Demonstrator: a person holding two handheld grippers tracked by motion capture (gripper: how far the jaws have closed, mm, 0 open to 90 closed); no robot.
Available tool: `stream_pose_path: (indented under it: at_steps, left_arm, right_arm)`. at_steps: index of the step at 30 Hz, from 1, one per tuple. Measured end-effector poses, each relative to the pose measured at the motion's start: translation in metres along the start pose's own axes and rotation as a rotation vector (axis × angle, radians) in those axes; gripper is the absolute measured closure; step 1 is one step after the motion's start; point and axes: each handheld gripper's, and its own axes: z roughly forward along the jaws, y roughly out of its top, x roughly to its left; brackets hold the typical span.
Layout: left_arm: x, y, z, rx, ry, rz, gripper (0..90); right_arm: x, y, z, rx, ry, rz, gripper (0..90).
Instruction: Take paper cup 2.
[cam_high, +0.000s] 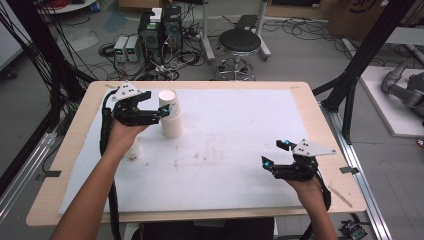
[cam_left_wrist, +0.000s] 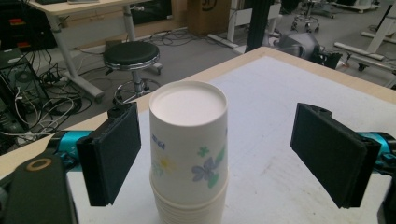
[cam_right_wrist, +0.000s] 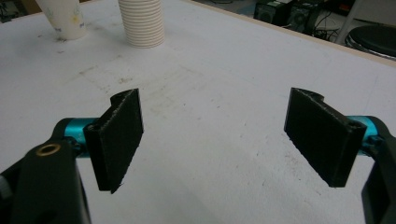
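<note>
A stack of upturned white paper cups (cam_high: 171, 117) with a flower print stands at the back left of the white table sheet (cam_high: 225, 125). My left gripper (cam_high: 164, 113) is open, its jaws on either side of the stack's top cup (cam_left_wrist: 189, 140). The left pad (cam_left_wrist: 112, 158) is close to the cup and the right pad (cam_left_wrist: 329, 158) stands well apart. A single cup (cam_high: 132, 148) sits partly hidden under the left wrist. My right gripper (cam_high: 272, 152) hovers open at the front right with nothing between its pads (cam_right_wrist: 116, 140). From there the stack (cam_right_wrist: 141, 23) and the single cup (cam_right_wrist: 63, 18) show far off.
The wooden table edge (cam_high: 320, 125) frames the sheet, which has faint smudges near the middle. Beyond the far edge stand a black stool (cam_high: 239, 42), computer towers (cam_high: 160, 30) and loose cables on the floor. A black frame post (cam_high: 350, 100) rises at the right.
</note>
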Motion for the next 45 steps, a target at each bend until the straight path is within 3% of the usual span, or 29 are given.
stream_pose_path:
  at_steps: [7, 20, 28, 34, 40, 45]
  left_arm:
    - [0.010, 0.005, 0.020, 0.058, -0.002, -0.027, 16.2]
    - [0.018, -0.006, 0.049, 0.094, -0.023, -0.047, 18.3]
    - [0.020, -0.009, 0.054, 0.100, -0.041, -0.035, 31.7]
    - [0.021, -0.008, 0.053, 0.086, -0.047, -0.033, 32.2]
    - [0.021, -0.002, 0.046, 0.034, -0.042, -0.041, 32.7]
    - [0.020, 0.011, 0.034, -0.018, -0.046, -0.024, 33.6]
  right_arm:
    - [0.001, 0.001, 0.000, 0.001, -0.001, 0.004, 20.0]
    - [-0.001, 0.000, -0.001, 0.000, -0.002, 0.004, 20.0]
    - [-0.001, -0.001, 0.000, 0.006, 0.003, 0.011, 19.9]
    - [-0.002, -0.001, -0.001, 0.005, 0.002, 0.012, 20.0]
    - [-0.001, -0.001, 0.000, 0.006, 0.004, 0.009, 20.0]
    - [-0.001, -0.001, 0.000, 0.008, 0.004, 0.012, 20.0]
